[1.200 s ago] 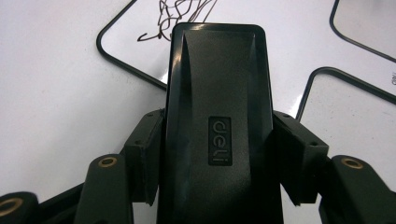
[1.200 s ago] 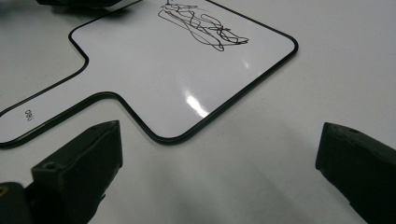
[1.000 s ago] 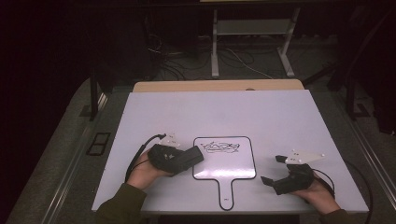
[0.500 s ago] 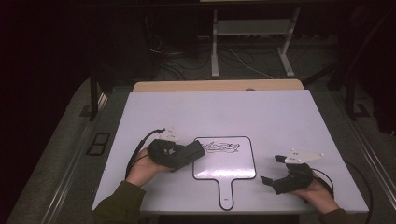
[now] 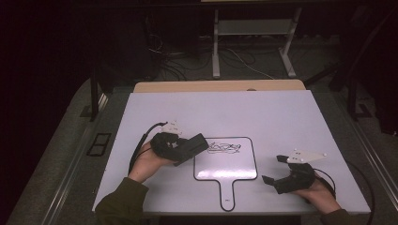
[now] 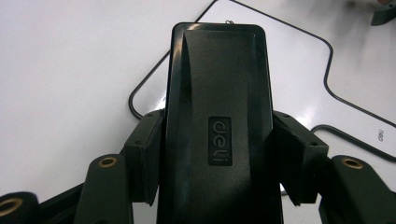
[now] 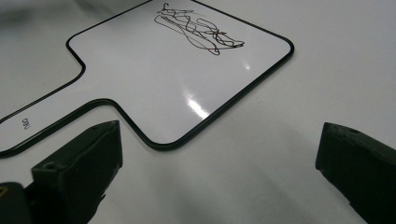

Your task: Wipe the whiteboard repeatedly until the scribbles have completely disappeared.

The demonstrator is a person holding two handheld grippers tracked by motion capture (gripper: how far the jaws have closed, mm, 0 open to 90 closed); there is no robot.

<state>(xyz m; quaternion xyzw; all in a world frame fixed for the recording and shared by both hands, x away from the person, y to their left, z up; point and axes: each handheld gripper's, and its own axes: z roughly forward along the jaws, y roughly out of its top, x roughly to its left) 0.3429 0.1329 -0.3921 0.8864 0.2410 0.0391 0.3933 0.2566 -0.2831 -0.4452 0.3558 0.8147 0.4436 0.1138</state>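
A small handled whiteboard (image 5: 226,161) lies flat near the table's front, with a black scribble (image 5: 224,148) along its top edge. My left gripper (image 5: 195,147) is shut on a black eraser (image 6: 219,121), held at the board's upper left corner (image 6: 140,93). In the left gripper view both jaws press the eraser's sides. My right gripper (image 5: 274,169) rests on the table to the right of the board, open, with nothing between its jaws. The right gripper view looks across the whiteboard (image 7: 177,79) toward the scribble (image 7: 196,28).
The white table (image 5: 263,117) stretches bare behind the board. A wooden panel (image 5: 216,86) sits at its far edge. Cables and a metal stand (image 5: 253,42) lie on the dark floor beyond. A cable (image 5: 138,145) trails from the left gripper.
My left gripper has carried the eraser up and to the right, from beside the board's left edge to its upper left corner. The right gripper has stayed put.
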